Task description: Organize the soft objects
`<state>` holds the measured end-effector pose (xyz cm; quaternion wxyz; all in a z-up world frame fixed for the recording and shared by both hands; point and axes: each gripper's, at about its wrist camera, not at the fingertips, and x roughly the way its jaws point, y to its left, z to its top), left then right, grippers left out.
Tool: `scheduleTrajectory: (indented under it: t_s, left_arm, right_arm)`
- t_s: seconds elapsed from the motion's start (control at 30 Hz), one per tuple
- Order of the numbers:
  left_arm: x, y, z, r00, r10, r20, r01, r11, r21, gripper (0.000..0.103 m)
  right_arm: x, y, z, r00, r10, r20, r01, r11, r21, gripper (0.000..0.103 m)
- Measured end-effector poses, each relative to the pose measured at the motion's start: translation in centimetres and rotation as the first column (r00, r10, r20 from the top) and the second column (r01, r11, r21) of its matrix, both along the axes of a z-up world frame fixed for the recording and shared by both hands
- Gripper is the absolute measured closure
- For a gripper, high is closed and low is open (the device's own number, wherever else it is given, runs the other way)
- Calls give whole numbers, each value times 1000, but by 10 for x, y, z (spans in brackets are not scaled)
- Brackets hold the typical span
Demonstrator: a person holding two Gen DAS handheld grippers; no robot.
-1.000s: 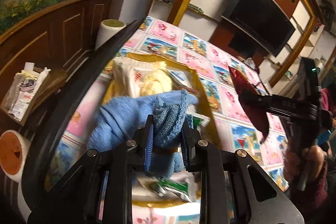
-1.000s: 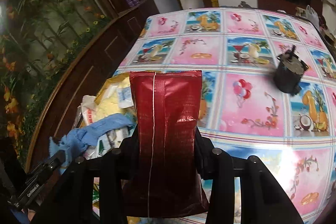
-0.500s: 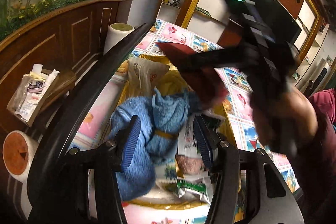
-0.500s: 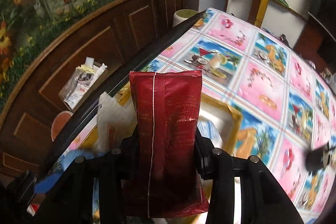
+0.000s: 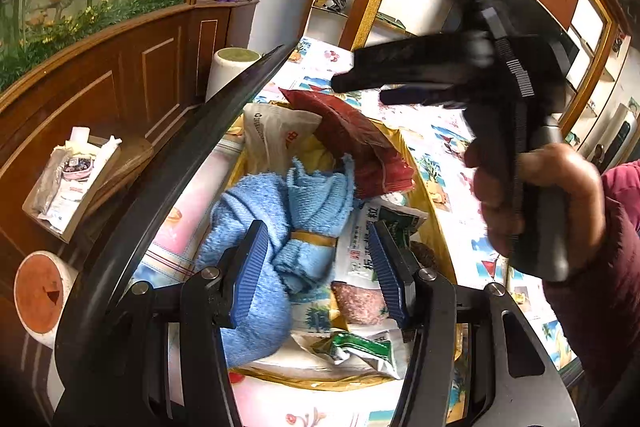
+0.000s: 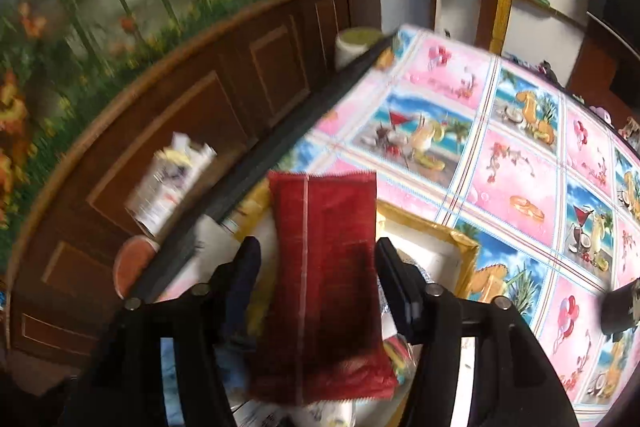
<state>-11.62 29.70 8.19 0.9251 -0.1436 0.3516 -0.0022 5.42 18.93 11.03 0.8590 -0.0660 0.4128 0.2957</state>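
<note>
We are holding the left hand-held gripper (image 5: 316, 269) spread wide, empty, just above the blue towel (image 5: 280, 227) lying in the yellow tray (image 5: 434, 223) on the surface (image 6: 500, 155). Beyond the towel, the red packet (image 5: 352, 143) is lying in the tray, with the right hand-held gripper (image 6: 316, 275) parted, its fingers clear of the packet.

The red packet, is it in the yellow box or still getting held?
In the box. The red packet lies on the pile inside the yellow box, and the right hand-held gripper is open, its fingers clear of it.
</note>
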Motion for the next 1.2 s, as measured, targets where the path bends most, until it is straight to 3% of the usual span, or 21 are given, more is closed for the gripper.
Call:
scheduleTrajectory:
  t_s: [0.1, 0.17, 0.23, 0.3, 0.33, 0.37, 0.43, 0.5, 0.57, 0.77, 1.0, 1.2]
  left_arm:
    - [-5, -10, 6, 999, 23, 23, -24, 998, 51, 51]
    - [-15, -20, 16, 994, 78, 72, -87, 987, 132, 50]
    - [-31, -34, 28, 971, 167, 172, -208, 944, 257, 50]
    - [-48, -51, 40, 938, 199, 283, -289, 901, 325, 32]
    - [-56, -60, 45, 925, 181, 333, -293, 899, 327, 7]
    - [-64, -67, 49, 913, 134, 385, -262, 916, 304, 0]
    - [-68, -76, 42, 904, 67, 423, -184, 952, 243, 0]
    - [-52, -87, 33, 944, 28, 327, -113, 963, 244, 0]
    - [-40, -100, 25, 966, 57, 253, -132, 947, 293, 0]
    - [-35, -128, 26, 963, 117, 243, -202, 909, 364, 0]
    - [-31, -138, 19, 972, 157, 176, -210, 915, 344, 0]
    - [-17, -142, 9, 979, 172, 108, -199, 920, 339, 0]
  right_arm:
    - [-21, -18, 15, 999, -9, 46, 6, 999, 53, 40]
    - [-37, -34, 19, 997, -13, 80, 7, 998, 68, 38]
    - [-55, -52, 17, 993, -21, 120, 12, 997, 70, 37]
    - [-71, -70, 13, 988, -34, 152, 24, 997, 71, 37]
    - [-77, -80, 10, 985, -46, 167, 33, 997, 75, 37]
    - [-85, -90, 6, 982, -56, 180, 43, 996, 76, 37]
    - [-95, -104, -2, 977, -81, 195, 67, 995, 78, 36]
    - [-106, -119, -10, 976, -102, 194, 86, 992, 89, 36]
    - [-114, -134, -17, 978, -112, 174, 95, 990, 103, 36]
    - [-127, -160, -31, 979, -119, 165, 106, 990, 89, 35]
    - [-134, -177, -46, 962, -134, 237, 128, 991, 41, 34]
    - [-137, -181, -60, 963, -113, 245, 121, 993, -15, 34]
